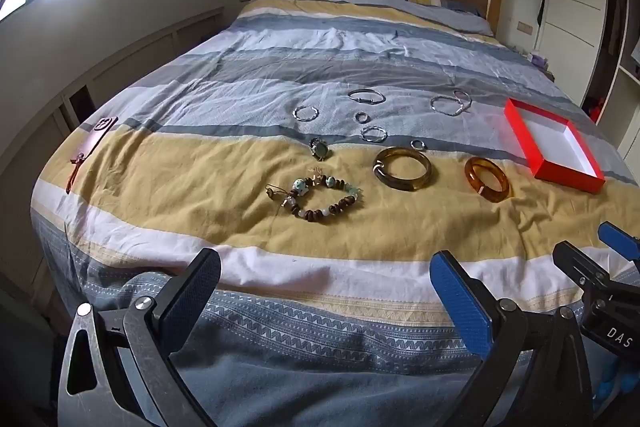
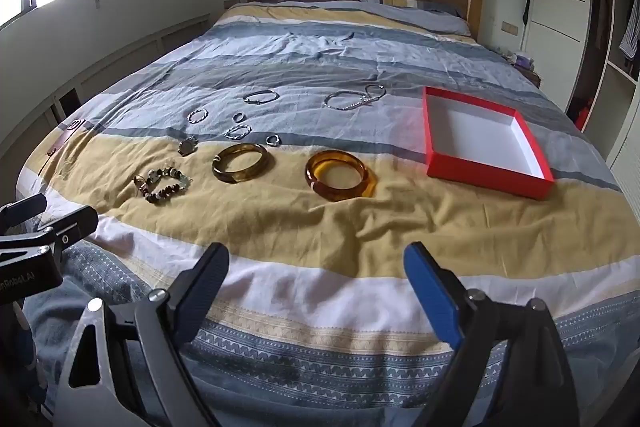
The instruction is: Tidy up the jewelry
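Low over the foot of the striped bedspread [image 1: 280, 251], both grippers are held level, side by side. The left gripper [image 1: 325, 293] and right gripper [image 2: 316, 285] are spread wide, nothing gripped. Well ahead, an amber bangle [image 2: 340, 174], darker bangle [image 2: 241, 163] and beaded bracelet [image 1: 320, 199] are laid left of the red box [image 2: 486, 167].

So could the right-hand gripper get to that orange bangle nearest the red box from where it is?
Probably yes. The right gripper is open and holds nothing, and the orange bangle lies flat on the bedspread ahead of it, apart from the red box and the other bangle, with only bare cloth between.
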`<state>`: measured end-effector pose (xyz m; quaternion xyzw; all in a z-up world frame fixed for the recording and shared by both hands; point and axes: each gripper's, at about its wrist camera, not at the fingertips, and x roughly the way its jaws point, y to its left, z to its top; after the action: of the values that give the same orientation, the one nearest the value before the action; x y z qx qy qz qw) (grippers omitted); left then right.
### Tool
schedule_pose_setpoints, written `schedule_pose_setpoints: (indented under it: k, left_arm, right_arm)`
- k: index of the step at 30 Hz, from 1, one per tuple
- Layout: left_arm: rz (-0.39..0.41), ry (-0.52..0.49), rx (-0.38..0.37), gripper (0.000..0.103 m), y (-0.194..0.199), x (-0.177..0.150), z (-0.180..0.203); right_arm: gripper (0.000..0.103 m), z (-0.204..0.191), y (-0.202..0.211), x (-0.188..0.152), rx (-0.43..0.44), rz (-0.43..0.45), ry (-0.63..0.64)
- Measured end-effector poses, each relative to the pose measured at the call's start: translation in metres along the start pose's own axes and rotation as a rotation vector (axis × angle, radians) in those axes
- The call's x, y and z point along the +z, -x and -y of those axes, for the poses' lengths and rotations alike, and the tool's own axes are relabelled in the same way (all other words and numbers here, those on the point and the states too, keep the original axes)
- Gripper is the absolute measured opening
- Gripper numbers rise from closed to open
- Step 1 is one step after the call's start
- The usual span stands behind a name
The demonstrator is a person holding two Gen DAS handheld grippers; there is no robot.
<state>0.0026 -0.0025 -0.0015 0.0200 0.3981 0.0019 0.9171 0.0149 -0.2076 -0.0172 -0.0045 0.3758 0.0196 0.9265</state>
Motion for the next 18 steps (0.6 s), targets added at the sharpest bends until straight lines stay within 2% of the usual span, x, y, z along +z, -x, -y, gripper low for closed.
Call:
schedule_pose_setpoints:
  k: [3, 7, 18]
  left_arm:
    - [0.018, 0.007, -0.027, 0.102, -0.002, -0.002, 0.006]
    - [-0.009, -0.018, -0.056, 0.096, -0.005, -0.002, 0.008]
    - [-0.046, -0.046, -0.09, 0.096, -0.015, -0.001, 0.018]
  right_arm:
    - [0.089, 0.001, -0.001, 0.0, 0.006, 0.004, -0.007]
    - [0.089, 0.003, -0.003, 0.0, 0.01, 0.002, -0.011]
    - [0.089, 0.011, -0.009, -0.001, -0.005, -0.01, -0.014]
